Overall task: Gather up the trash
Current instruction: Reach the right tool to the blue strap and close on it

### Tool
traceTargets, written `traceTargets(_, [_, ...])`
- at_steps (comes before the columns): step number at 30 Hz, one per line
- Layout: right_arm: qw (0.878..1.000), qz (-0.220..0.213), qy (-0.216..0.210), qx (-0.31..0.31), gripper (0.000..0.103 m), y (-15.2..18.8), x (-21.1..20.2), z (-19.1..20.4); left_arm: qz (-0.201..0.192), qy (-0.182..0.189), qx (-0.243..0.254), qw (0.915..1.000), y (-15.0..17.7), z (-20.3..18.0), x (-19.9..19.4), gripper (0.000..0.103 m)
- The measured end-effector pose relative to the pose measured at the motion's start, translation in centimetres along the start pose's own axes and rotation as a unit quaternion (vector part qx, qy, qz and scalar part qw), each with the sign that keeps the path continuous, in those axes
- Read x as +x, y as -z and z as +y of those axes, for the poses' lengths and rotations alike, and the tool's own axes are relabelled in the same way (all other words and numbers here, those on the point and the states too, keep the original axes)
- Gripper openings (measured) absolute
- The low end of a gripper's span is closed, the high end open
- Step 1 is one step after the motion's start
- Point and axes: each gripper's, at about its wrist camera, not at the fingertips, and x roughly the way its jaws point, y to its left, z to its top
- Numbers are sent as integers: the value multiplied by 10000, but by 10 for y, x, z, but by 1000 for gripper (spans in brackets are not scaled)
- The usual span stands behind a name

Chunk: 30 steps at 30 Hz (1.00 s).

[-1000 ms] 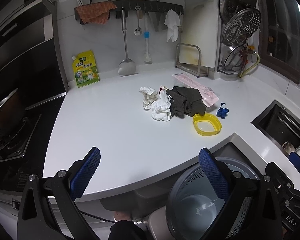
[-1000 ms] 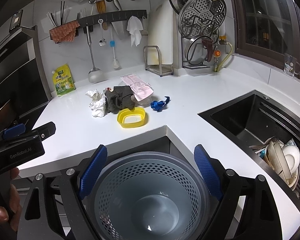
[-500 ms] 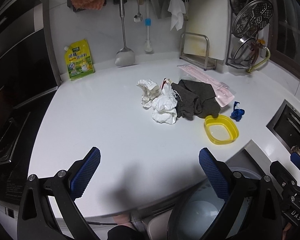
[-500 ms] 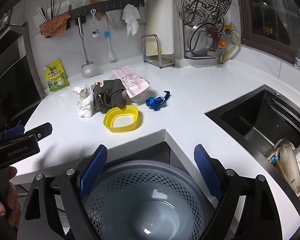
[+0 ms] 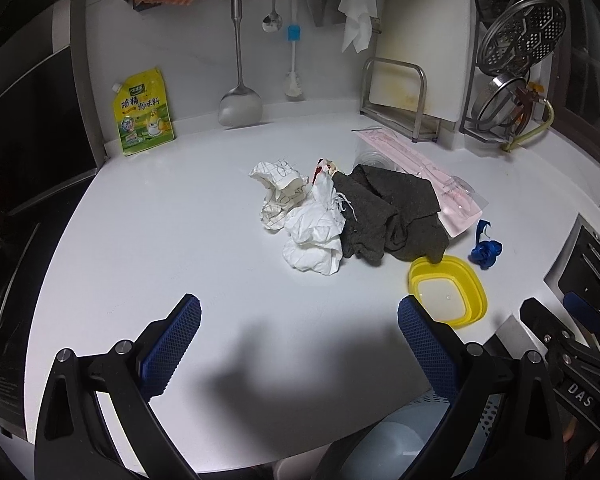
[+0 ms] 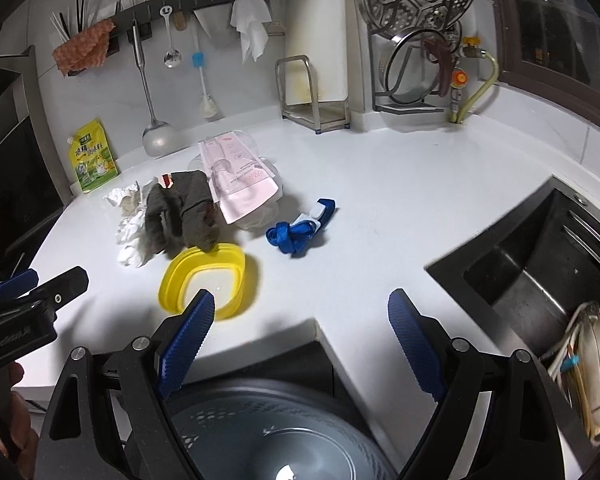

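Note:
A heap of trash lies mid-counter: crumpled white paper (image 5: 314, 236) (image 6: 130, 236), a dark grey cloth (image 5: 388, 216) (image 6: 182, 212), a pink plastic packet (image 5: 424, 168) (image 6: 236, 178), a blue ribbon (image 5: 485, 250) (image 6: 300, 230) and a yellow lid (image 5: 448, 290) (image 6: 206, 280). My left gripper (image 5: 298, 340) is open and empty, over the counter short of the paper. My right gripper (image 6: 300, 332) is open and empty, above the grey perforated trash basket (image 6: 276, 432) that stands below the counter edge; the basket also shows in the left wrist view (image 5: 396, 440).
A yellow seasoning pouch (image 5: 144, 114) leans on the back wall. A rail with utensils (image 5: 236, 40) hangs above. A cutting-board rack (image 5: 396, 92) and lid rack (image 5: 516, 60) stand at the back right. A black sink (image 6: 540, 272) with dishes lies right; a stove (image 5: 4, 240) lies left.
Both grippers have moved forward and up toward the counter. The trash heap looks nearer and the basket has slid lower in both views. Both stay open.

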Motion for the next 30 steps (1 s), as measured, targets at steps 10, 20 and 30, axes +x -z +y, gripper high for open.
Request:
traceTargets(10, [9995,298,47,-133,84,-27,45,-13,105,52,17,9999,1,-22,14,97])
traceTargets(20, [9984,517,-5,-212,84,-43,78,-7,125,-1,60,9999,4,-30,18,97])
traceTargets(30, [9975,652,125,-255,73,-47,92,-4,151,37,48,9999,5,-38,22,97])
